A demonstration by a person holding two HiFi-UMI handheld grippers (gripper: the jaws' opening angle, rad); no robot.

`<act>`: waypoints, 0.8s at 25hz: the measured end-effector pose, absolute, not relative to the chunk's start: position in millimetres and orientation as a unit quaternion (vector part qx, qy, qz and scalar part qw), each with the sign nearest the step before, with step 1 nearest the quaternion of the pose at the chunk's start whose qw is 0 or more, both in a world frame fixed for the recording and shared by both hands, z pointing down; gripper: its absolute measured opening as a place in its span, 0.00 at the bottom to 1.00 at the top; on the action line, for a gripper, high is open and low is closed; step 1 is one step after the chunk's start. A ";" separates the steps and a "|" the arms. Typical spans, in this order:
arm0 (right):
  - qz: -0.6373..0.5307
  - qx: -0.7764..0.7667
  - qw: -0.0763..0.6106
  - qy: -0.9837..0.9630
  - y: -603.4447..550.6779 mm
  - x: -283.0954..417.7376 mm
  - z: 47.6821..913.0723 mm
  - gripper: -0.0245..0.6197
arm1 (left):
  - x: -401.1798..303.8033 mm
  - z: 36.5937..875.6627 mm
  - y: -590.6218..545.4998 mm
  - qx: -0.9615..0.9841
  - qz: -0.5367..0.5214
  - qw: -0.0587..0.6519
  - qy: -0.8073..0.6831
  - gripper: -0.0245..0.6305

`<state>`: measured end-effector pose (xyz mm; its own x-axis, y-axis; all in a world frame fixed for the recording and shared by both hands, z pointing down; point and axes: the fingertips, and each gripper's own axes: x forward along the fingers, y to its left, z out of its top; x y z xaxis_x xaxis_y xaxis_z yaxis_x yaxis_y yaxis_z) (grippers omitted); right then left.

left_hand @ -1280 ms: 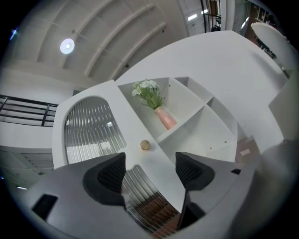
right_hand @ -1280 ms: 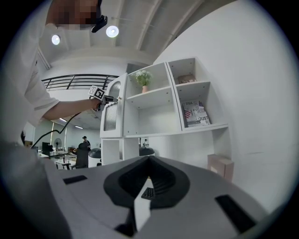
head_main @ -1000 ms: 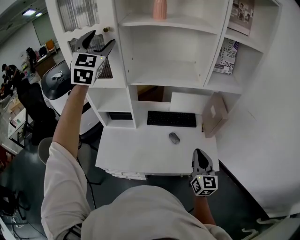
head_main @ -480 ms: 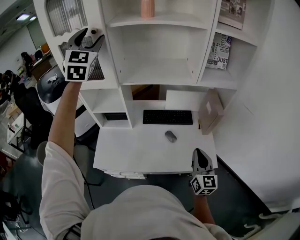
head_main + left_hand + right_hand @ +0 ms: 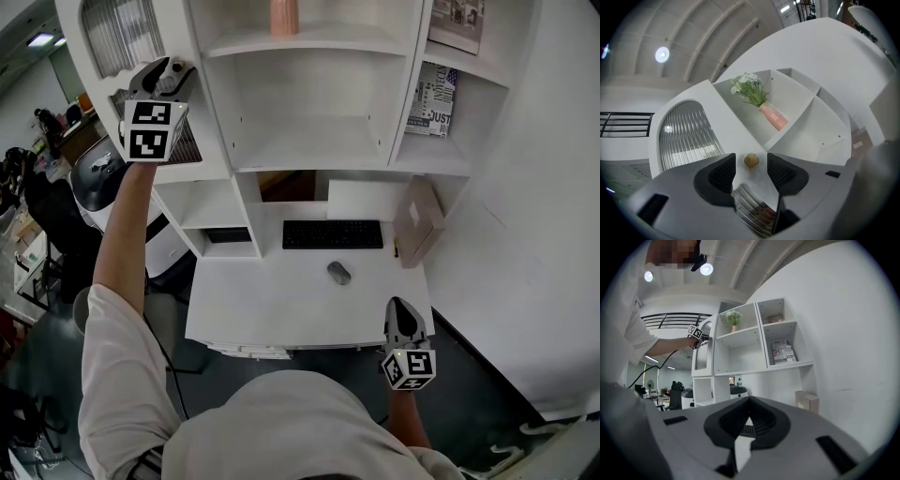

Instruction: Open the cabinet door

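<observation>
The cabinet door (image 5: 726, 129) is white with a ribbed glass panel (image 5: 689, 136) and a small brass knob (image 5: 751, 160). It hangs shut at the upper left of the shelf unit (image 5: 309, 150). My left gripper (image 5: 751, 171) is raised to the door (image 5: 202, 103), and its jaws are closing around the knob. The knob sits between the two pads (image 5: 723, 174) with a thin gap on each side. In the head view the left gripper (image 5: 167, 77) hides the knob. My right gripper (image 5: 401, 314) hangs low before the desk (image 5: 281, 314), shut and empty (image 5: 750, 401).
A keyboard (image 5: 333, 234), a mouse (image 5: 338, 273) and a cardboard box (image 5: 418, 222) lie on the desk. A pink vase (image 5: 284, 17) with flowers (image 5: 750, 89) stands on the top shelf, with magazines (image 5: 434, 98) to its right. An office chair (image 5: 94, 173) stands at left.
The left gripper's jaws have narrowed from wide open to close around the knob, which was beside them before. The right gripper has barely moved.
</observation>
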<state>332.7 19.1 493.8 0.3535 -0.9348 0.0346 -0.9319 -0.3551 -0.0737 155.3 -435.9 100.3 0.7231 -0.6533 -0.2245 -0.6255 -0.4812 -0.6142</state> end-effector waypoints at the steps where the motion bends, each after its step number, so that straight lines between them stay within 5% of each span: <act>1: -0.035 -0.822 0.020 0.567 18.8 333.0 494.0 0.04 | 155.1 100.3 -437.4 -0.859 -0.020 0.349 0.373 0.35; 20: -0.040 -0.825 0.017 0.563 14.3 343.5 499.6 0.04 | 159.4 98.1 -444.1 -0.847 -0.012 0.367 0.384 0.20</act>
<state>343.5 14.3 499.6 0.3632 -0.9306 0.0460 -0.9279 -0.3657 -0.0726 159.4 -444.1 98.1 0.7045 -0.6598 -0.2612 -0.6415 -0.4348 -0.6320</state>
